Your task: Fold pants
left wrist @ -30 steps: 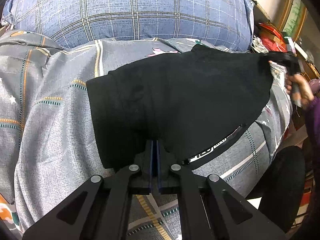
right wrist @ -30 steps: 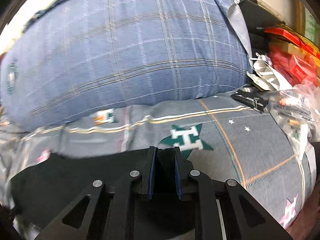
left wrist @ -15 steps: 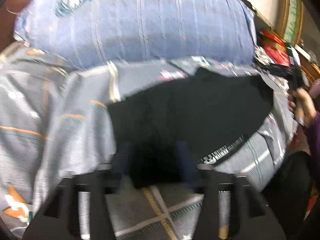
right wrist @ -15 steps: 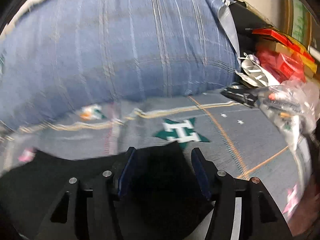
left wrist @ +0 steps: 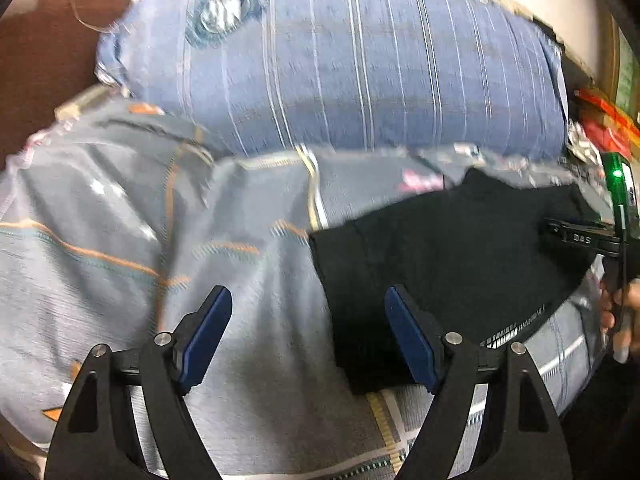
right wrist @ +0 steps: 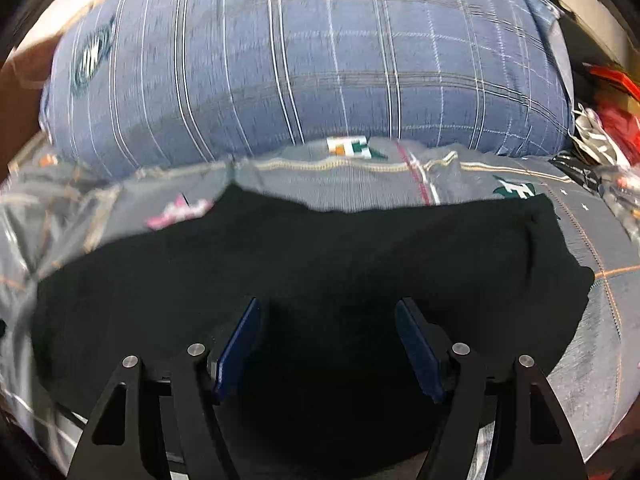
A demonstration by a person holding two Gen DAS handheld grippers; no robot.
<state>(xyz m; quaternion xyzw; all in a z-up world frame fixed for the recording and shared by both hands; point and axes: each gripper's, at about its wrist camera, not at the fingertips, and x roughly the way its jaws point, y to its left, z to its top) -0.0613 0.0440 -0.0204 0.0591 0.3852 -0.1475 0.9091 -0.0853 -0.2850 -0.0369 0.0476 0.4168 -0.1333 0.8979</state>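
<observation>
Through my left camera I see the left gripper (left wrist: 308, 304) with its jaws wide apart; they have just been opening, and nothing is clamped between them. Its blue pads (left wrist: 206, 334) hang above the grey patterned bedsheet (left wrist: 120, 248), and the right-hand pad overlaps the near left corner of the pants (left wrist: 452, 256) in the picture, though I cannot tell whether it touches the cloth. The pants are black and lie folded in a flat, roughly rectangular bundle on the sheet, to the right of centre in this view, with a white printed strip (left wrist: 516, 326) along their near right edge. Behind them sits a big blue checked pillow (left wrist: 360, 64), resting on the far part of the sheet.

At the right edge of the left view I can see the right gripper (left wrist: 580, 236) reaching over the far right corner of the pants, with a green light (left wrist: 617, 173) on its body and a hand (left wrist: 618, 312) gripping its handle below.

Through my right camera, the right gripper (right wrist: 327, 310) also has its jaws spread; they too have just been opening, and no fabric is pinched. The pants (right wrist: 320, 256) fill the middle of this view, directly under and ahead of the open fingers. The pillow (right wrist: 312, 64) rises beyond them. A clutter of red packets (right wrist: 616, 120) sits off the sheet at the far right.
</observation>
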